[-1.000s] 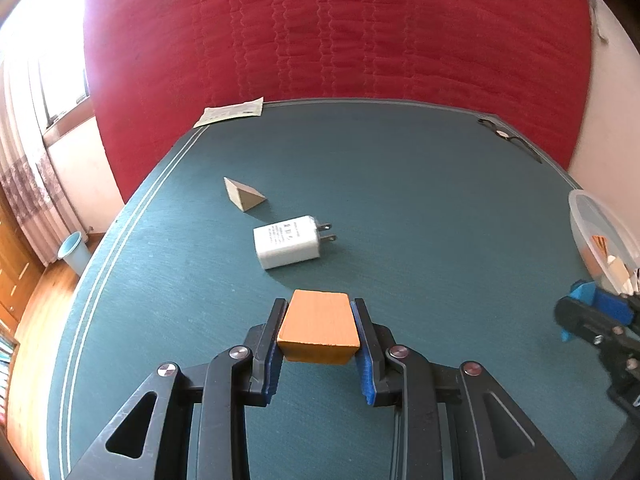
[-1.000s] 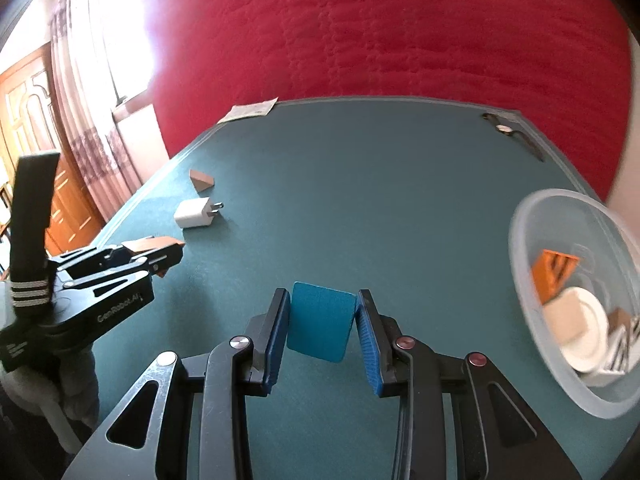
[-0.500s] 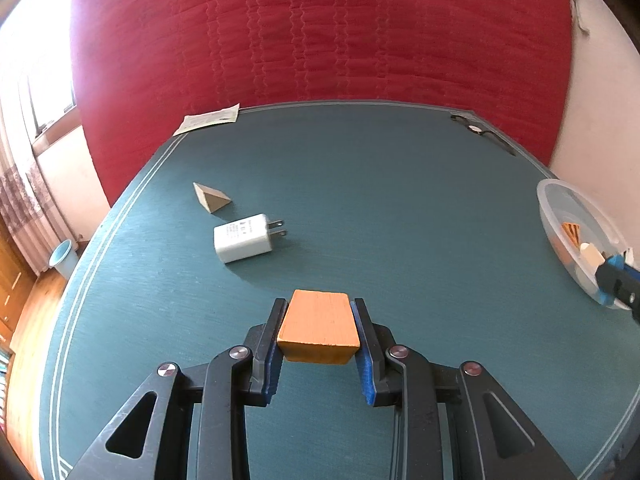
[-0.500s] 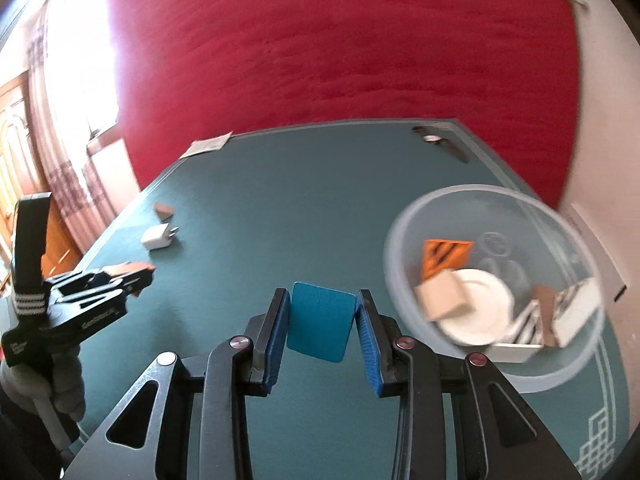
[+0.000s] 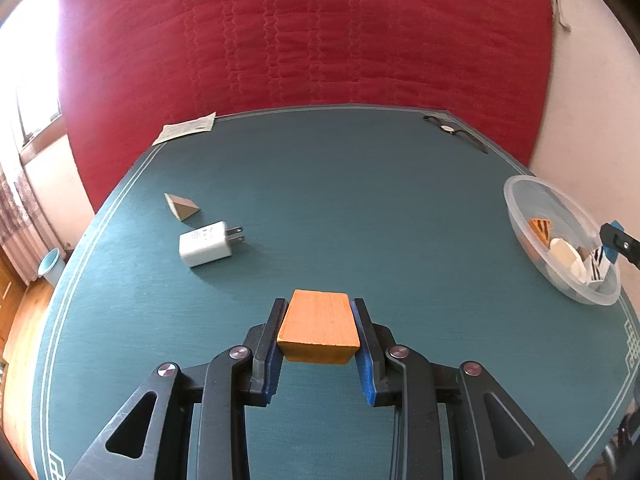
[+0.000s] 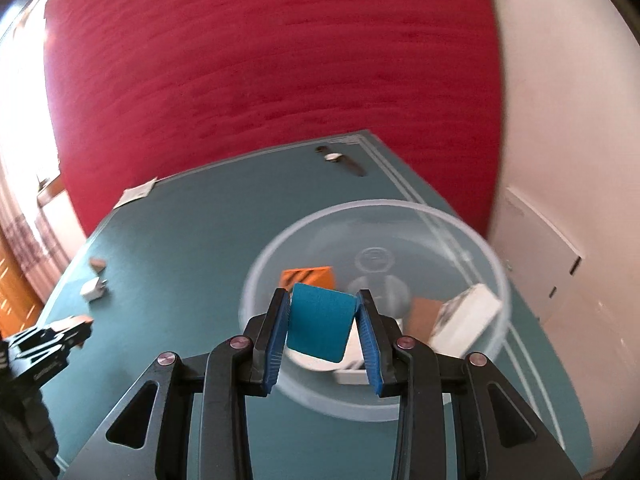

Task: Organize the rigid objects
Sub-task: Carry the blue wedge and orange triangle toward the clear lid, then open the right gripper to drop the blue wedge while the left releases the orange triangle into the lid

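My left gripper [image 5: 319, 334] is clamped on one orange wooden block [image 5: 319, 330], both blue pads pressed flat against its sides, held above the green table [image 5: 360, 208]. My right gripper [image 6: 322, 328] is clamped on one teal block [image 6: 320, 326], tilted slightly between the pads, and it hangs over the near part of the clear plastic bowl [image 6: 472, 236].

The block and my fingers cover part of the bowl's contents. Past them I can make out one orange piece with dark stripes [image 6: 308, 276], a brown piece [image 6: 426, 312] and a white box [image 6: 468, 316]; a pale round thing below the block is mostly hidden. The whole right view is smeared, so finer detail is lost, and a faint round mark on the bowl's floor I cannot identify. From the left wrist the bowl [image 5: 524, 192] sits near the table's right edge, with only the tip of my right gripper [image 5: 618, 238] showing at the frame's edge, the rest cut off.

Loose on the table, well apart from the bowl, lie one white plug charger [image 5: 206, 243] and just beyond it one wooden wedge [image 5: 182, 207]. At the far edge lie one sheet of paper [image 5: 186, 130] and one dark wristwatch [image 5: 454, 132]. In the right view, my left gripper [image 6: 60, 330] sits at the left edge, its block mostly hidden.
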A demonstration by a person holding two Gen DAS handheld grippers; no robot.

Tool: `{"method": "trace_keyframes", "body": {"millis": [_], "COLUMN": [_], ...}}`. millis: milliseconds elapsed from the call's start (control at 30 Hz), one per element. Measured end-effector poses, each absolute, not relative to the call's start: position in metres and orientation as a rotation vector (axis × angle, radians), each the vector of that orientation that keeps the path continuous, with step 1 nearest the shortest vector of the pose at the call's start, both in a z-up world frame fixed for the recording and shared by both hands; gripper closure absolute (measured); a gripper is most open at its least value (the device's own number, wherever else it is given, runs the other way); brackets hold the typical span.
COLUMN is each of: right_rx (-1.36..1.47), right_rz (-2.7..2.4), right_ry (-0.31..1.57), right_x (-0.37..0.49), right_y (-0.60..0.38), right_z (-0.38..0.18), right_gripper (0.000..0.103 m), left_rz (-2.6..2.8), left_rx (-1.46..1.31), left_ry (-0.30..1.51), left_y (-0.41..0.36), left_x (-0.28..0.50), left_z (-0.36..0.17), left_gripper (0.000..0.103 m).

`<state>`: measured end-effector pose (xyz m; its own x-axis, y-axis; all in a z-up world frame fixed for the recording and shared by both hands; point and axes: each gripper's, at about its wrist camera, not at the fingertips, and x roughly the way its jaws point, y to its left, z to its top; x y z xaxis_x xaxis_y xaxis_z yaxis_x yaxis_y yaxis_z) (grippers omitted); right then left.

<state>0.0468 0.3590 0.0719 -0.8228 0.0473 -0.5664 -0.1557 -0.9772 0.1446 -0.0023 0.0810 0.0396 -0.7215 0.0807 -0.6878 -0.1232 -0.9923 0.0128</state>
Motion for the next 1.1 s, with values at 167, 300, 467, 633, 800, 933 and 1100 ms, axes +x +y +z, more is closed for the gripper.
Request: {"method": "trace_keyframes", "body": {"millis": [167, 300, 467, 633, 800, 933, 1100], "right_rx": [-0.875, -0.854, -0.828, -0.824, -0.812, -0.79, -0.757], "right_rz": [2.845, 2.816, 2.782, 2.754, 2.731, 2.737, 2.735], "right_ry": [0.324, 0.359, 0.39, 0.404, 0.377, 0.346, 0.35], "right_x": [0.043, 0.043, 0.048, 0.052, 0.055, 0.06, 0.065], "right_y": [0.381, 0.396, 0.41, 0.421, 0.423, 0.423, 0.428], "right_z": [0.067, 0.065, 0.064, 0.062, 0.061, 0.063, 0.065], "right_gripper": [0.068, 0.046, 0.045, 0.045, 0.045, 0.045, 0.04], "left_rz": [2.793, 2.776, 2.756, 2.717, 2.66, 2.615, 2.553], "left_rx": [-1.114, -1.1, -1.074, -1.038, -1.001, -0.987, -0.97], "left_ry": [0.098, 0.109, 0.139, 0.18, 0.227, 0.268, 0.331], "left_y": [0.093, 0.104, 0.119, 0.14, 0.168, 0.19, 0.217], "left_x": [-0.002, -0.002, -0.003, -0.002, -0.003, -0.003, -0.001], "left_z": [0.042, 0.046, 0.052, 0.059, 0.065, 0.066, 0.068], "left_gripper": [0.071, 0.071, 0.071, 0.071, 0.071, 0.071, 0.071]}}
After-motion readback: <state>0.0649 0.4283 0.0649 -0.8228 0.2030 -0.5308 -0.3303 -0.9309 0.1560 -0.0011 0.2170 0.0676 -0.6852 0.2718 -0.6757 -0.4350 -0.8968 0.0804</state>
